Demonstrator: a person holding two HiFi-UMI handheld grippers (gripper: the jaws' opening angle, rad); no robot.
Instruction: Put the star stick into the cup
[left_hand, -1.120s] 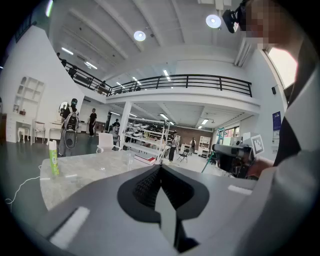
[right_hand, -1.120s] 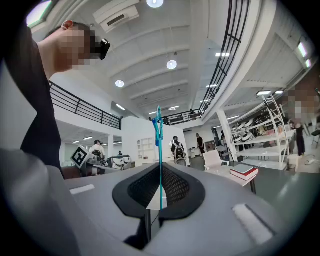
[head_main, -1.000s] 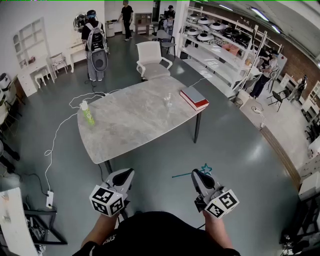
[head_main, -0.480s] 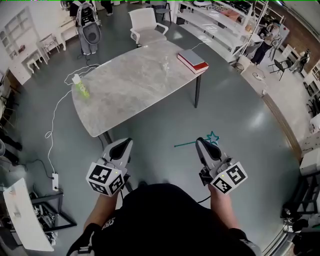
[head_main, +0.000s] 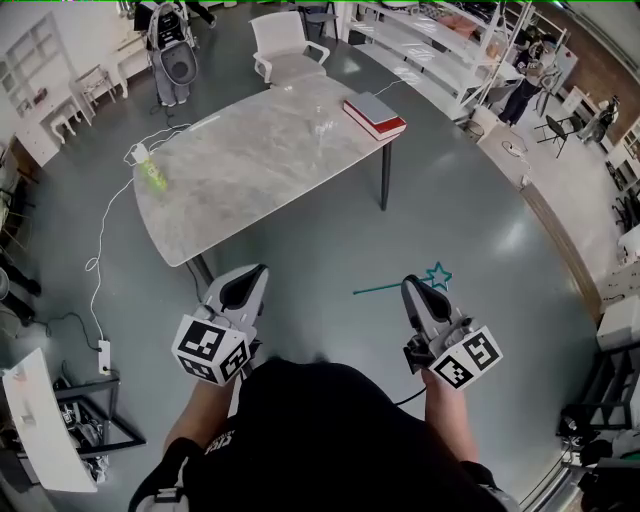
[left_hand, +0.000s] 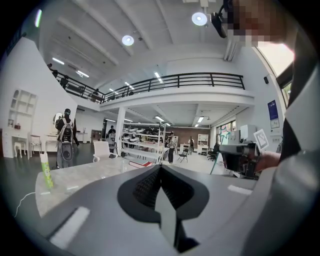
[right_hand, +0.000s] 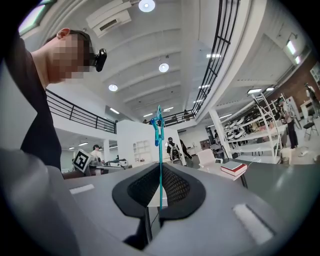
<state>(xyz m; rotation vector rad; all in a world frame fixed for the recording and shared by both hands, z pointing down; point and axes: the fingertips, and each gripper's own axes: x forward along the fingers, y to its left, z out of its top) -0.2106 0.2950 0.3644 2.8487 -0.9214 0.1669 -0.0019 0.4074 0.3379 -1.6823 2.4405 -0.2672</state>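
The main risk is losing the stick (head_main: 392, 287) before it gets anywhere near the cup (head_main: 322, 124). The right tool (head_main: 411, 286) is clenched on the thin shaft only, and its jaws have just been easing open a touch with the shaft between them. Any further slackening would probably let so slim a stick swivel or drop to the floor (head_main: 470, 200). In the right gripper view the stick (right_hand: 160, 145) rises straight out of the right tool (right_hand: 159, 169), with the star at its top.

A second risk is the aim. The cup is clear, small and hard to make out. It stands at the far right of the table (head_main: 200, 215), just left of the books (head_main: 375, 113). A long handle swung in crosswise could knock it over, so the stick would likely need turning tail-down first.

The stick lies across the right tool's tip, gripped nearer the star end. The star pokes out to the right and the long tail points left towards the left tool (head_main: 253, 275). Stick and cup are well apart, with open floor and the near table edge between them.

In its own view the left tool (left_hand: 160, 169) is clenched on nothing, jaws together.
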